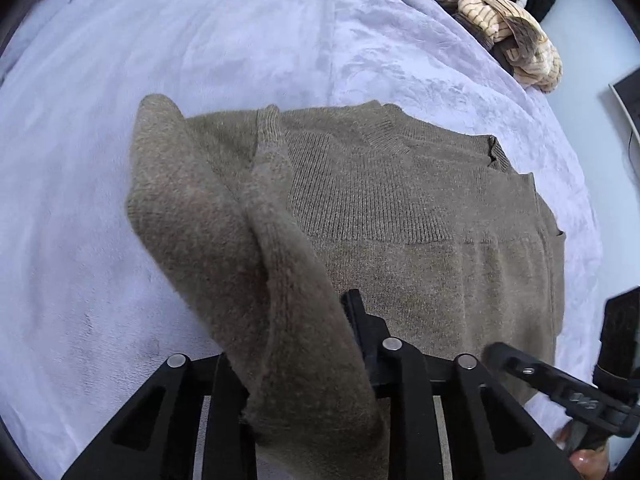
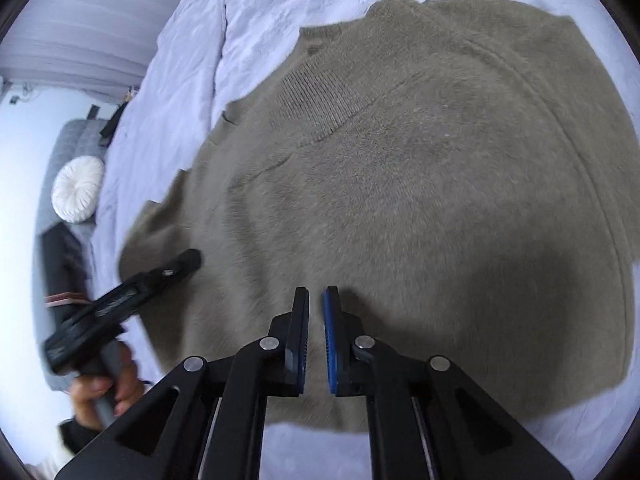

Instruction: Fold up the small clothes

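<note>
- You get soft, even daylight in both views, bright on the pale bedspread [image 1: 100, 200], with no glare.
- Under your right tongs [image 2: 316, 292] a broad dark shadow lies on the brown sweater [image 2: 420, 184].
- Your left tongs [image 2: 180, 266] look smeared by motion blur in the right view.
- The fisheye lens bends both pictures and the corners go black.

Your right gripper [image 2: 316, 300] is matte black, angular linkage arms with triangular cut-outs, round silver pins at the joints, a ribbed blue pad [image 2: 331, 344] lining the finger at one o'clock. Your left gripper [image 1: 320, 340] has the same black frame and silver pins. At eight o'clock, your left hand [image 2: 104, 392] shows a dark cuff.
</note>
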`<state>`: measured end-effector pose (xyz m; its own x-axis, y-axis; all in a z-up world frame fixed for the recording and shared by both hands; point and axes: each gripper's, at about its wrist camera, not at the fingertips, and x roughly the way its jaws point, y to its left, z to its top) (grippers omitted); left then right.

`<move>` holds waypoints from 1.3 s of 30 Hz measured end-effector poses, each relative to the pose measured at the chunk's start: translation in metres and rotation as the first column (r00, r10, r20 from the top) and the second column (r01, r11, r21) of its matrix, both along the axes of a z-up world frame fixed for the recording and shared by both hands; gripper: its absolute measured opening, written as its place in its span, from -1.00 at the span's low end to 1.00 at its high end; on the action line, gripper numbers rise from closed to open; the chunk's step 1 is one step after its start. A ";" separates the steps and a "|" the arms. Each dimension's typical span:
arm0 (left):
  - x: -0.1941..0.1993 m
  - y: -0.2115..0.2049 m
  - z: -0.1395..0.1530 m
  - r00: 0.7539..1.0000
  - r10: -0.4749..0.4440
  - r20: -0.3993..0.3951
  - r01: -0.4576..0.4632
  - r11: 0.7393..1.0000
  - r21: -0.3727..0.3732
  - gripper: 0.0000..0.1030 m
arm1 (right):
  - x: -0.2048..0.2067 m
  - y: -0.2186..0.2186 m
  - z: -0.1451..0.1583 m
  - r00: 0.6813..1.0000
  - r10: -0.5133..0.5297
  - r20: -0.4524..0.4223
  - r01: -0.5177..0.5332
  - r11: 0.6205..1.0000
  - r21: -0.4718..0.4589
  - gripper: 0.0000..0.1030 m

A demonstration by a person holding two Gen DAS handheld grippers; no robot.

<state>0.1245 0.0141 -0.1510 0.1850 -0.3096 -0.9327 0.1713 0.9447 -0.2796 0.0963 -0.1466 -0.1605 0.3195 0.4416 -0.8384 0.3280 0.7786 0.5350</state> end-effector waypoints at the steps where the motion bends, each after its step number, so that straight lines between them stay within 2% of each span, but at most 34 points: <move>1: -0.001 -0.002 0.005 1.000 -0.003 0.013 0.003 1.000 0.003 -0.53 | 0.004 0.005 -0.010 0.999 0.034 -0.034 -0.034 0.999 -0.019 -0.84; 2: -0.002 -0.004 0.011 1.000 -0.009 0.024 0.009 1.000 0.001 -0.56 | 0.007 0.012 -0.021 0.996 0.067 -0.064 -0.069 0.997 -0.028 -0.84; 4: -0.004 -0.014 0.025 0.998 -0.033 0.061 0.033 0.999 0.010 -0.56 | 0.005 0.015 -0.023 0.996 0.072 -0.050 -0.074 0.997 -0.037 -0.84; 8: -0.008 -0.052 0.062 0.981 -0.118 0.155 0.119 0.993 0.006 -0.56 | -0.005 0.001 -0.015 0.999 0.034 -0.013 -0.034 0.998 0.052 -0.84; 12: -0.012 -0.105 0.093 0.953 -0.213 0.215 0.222 0.975 -0.019 -0.56 | -0.028 -0.022 -0.003 0.999 -0.030 0.028 0.028 0.996 0.080 -0.83; 15: -0.021 -0.156 0.106 0.916 -0.311 0.254 0.325 0.946 -0.012 -0.56 | -0.050 -0.052 0.008 0.991 -0.113 0.070 0.105 0.989 0.108 -0.77; 17: -0.028 -0.195 0.102 0.890 -0.385 0.246 0.397 0.918 0.001 -0.56 | -0.064 -0.075 0.011 0.981 -0.175 0.089 0.163 0.978 0.129 -0.77; 19: -0.035 -0.228 0.086 0.873 -0.436 0.219 0.443 0.896 0.022 -0.56 | -0.073 -0.087 0.007 0.971 -0.226 0.083 0.211 0.964 0.160 -0.77; 21: -0.041 -0.255 0.062 0.863 -0.474 0.176 0.470 0.880 0.067 -0.56 | -0.083 -0.102 -0.004 0.960 -0.275 0.056 0.259 0.945 0.200 -0.77; 24: -0.049 -0.274 0.036 0.855 -0.503 0.127 0.491 0.864 0.109 -0.55 | -0.093 -0.115 -0.021 0.942 -0.335 0.031 0.313 0.907 0.282 -0.77; 27: -0.054 -0.278 0.031 0.845 -0.521 0.125 0.509 0.853 0.114 -0.26 | -0.099 -0.120 -0.028 0.932 -0.361 0.033 0.330 0.884 0.332 -0.77; 29: -0.056 -0.281 0.034 0.843 -0.520 0.138 0.513 0.854 0.087 0.27 | -0.107 -0.127 -0.031 0.931 -0.364 0.033 0.331 0.879 0.343 -0.77; 31: -0.061 -0.282 0.043 0.838 -0.519 0.171 0.517 0.854 0.059 0.56 | -0.119 -0.137 -0.039 0.928 -0.371 0.031 0.335 0.870 0.362 -0.77; 34: -0.070 -0.284 0.058 0.809 -0.556 0.189 0.560 0.827 0.036 0.60 | -0.123 -0.139 -0.040 0.918 -0.395 0.029 0.353 0.850 0.391 -0.77; 37: -0.074 -0.275 0.076 0.803 -0.546 0.238 0.559 0.829 0.017 0.60 | -0.132 -0.143 -0.037 0.893 -0.448 0.027 0.395 0.812 0.430 -0.73; 38: -0.072 -0.267 0.081 0.810 -0.528 0.253 0.545 0.839 0.007 0.60 | -0.137 -0.148 -0.037 0.877 -0.480 0.028 0.417 0.788 0.454 -0.59; 39: -0.069 -0.258 0.085 0.822 -0.506 0.262 0.524 0.852 0.003 0.60 | -0.135 -0.149 -0.046 0.861 -0.507 0.030 0.433 0.764 0.478 -0.36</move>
<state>0.0558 -0.2441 -0.0656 0.1998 -0.4829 -0.8526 0.6985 0.6804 -0.2217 -0.0388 -0.2960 -0.2064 0.6890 0.5100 -0.5150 0.4779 0.2146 0.8518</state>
